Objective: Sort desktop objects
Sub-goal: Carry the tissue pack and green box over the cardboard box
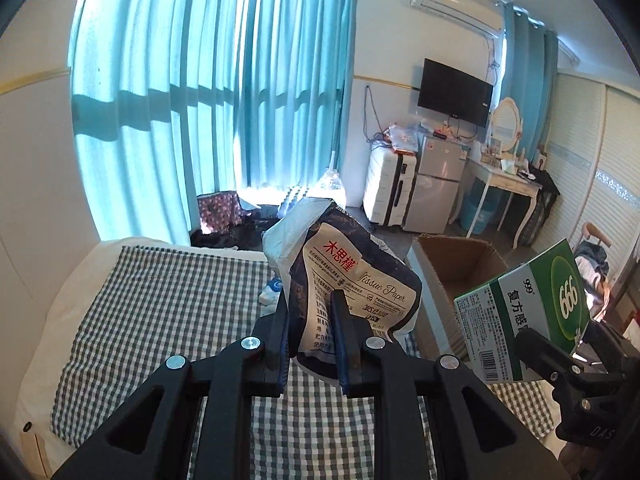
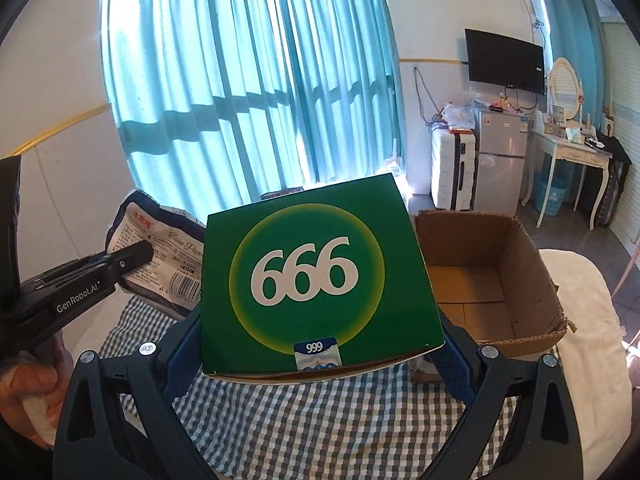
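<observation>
My left gripper (image 1: pixel 310 308) is shut on a dark pack of tissue paper (image 1: pixel 352 276) and holds it upright in the air above the checked cloth (image 1: pixel 160 300). The right wrist view shows the same pack (image 2: pixel 160 240) at the left, with the left gripper (image 2: pixel 132 258) clamped on it. My right gripper (image 2: pixel 320 316) is shut on a green medicine box (image 2: pixel 316 272) marked 999, its blue pads (image 2: pixel 184 344) pressing both sides. In the left wrist view that box (image 1: pixel 532 308) hangs at the right. An open, empty cardboard box (image 2: pixel 520 264) stands just behind and to the right.
The checked cloth (image 2: pixel 320 420) covers a white bed. A small white object (image 1: pixel 272 292) lies on it behind the tissue pack. A hand (image 2: pixel 28 392) grips the left tool's handle. Beyond stand blue curtains (image 1: pixel 208 100), a white suitcase (image 1: pixel 386 188), a small fridge (image 1: pixel 436 184) and a dressing table (image 1: pixel 504 188).
</observation>
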A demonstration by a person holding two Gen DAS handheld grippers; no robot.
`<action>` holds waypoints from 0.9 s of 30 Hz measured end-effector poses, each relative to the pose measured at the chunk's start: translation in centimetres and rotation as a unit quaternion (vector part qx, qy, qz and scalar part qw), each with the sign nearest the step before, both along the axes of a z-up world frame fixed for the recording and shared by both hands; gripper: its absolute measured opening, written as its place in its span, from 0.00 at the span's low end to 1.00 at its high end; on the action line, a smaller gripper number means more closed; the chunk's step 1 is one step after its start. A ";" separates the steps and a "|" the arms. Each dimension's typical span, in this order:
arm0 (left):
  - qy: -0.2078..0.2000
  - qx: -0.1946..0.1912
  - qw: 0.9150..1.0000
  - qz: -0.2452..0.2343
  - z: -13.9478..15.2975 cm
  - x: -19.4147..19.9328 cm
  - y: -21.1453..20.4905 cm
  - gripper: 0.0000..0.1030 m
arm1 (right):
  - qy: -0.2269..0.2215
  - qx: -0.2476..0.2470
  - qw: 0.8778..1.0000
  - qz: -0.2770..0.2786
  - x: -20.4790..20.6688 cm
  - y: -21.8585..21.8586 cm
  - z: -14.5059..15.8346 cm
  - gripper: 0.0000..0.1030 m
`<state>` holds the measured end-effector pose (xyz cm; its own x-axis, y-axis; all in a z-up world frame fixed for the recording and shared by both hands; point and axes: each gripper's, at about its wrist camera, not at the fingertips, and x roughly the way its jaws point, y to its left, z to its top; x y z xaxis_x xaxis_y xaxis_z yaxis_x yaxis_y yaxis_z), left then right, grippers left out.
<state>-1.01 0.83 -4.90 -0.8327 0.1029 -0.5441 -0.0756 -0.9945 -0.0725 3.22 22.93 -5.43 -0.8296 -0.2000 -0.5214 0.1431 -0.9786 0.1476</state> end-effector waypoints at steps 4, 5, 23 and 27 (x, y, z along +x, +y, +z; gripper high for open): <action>0.007 -0.004 1.000 -0.005 0.7 -0.2 1.5 0.17 | 0.007 -0.001 1.000 -0.011 0.3 1.2 0.8 0.94; 0.008 -0.005 1.000 -0.007 0.9 -0.3 1.8 0.17 | 0.009 0.000 1.000 -0.014 0.3 1.5 0.8 0.94; -0.012 0.001 0.997 -0.079 0.0 -2.9 11.9 0.17 | 0.022 0.018 0.997 -0.069 -0.4 9.4 2.4 0.94; -0.013 -0.002 0.995 -0.094 -0.2 -3.5 13.9 0.17 | 0.018 0.018 0.996 -0.081 -0.9 11.0 2.1 0.94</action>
